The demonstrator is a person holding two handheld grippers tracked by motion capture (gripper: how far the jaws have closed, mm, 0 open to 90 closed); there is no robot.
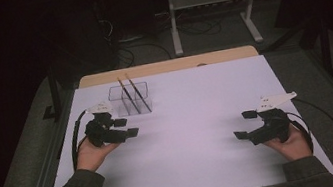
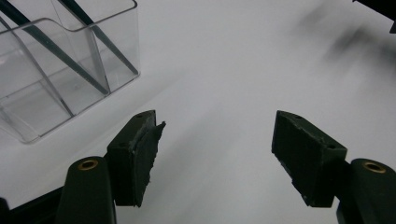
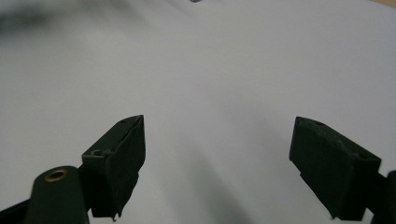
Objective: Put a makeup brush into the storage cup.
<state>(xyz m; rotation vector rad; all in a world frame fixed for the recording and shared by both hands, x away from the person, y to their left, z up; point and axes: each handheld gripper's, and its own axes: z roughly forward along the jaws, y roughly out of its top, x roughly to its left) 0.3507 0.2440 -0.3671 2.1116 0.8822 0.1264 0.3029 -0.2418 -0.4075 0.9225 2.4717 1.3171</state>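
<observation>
A clear plastic holder (image 1: 129,100) with compartments stands at the back left of the white table top (image 1: 194,119). Two thin dark sticks (image 1: 132,93) with pale tips lean in it. My left gripper (image 1: 128,127) hovers just in front of the holder, jaws open and empty. In the left gripper view the holder (image 2: 56,88) lies up and to the left of the left gripper (image 2: 215,122), apart from the fingers, and the sticks (image 2: 100,35) cross its cells. My right gripper (image 1: 244,125) rests at the right of the table, open and empty, with bare white surface between the jaws of the right gripper (image 3: 219,123).
A strip of wooden table edge (image 1: 165,66) runs behind the white top. Beyond it on the dark floor stand a metal frame (image 1: 210,0) and loose cables (image 1: 137,47). Metal rails (image 1: 45,168) border the table's left and right sides.
</observation>
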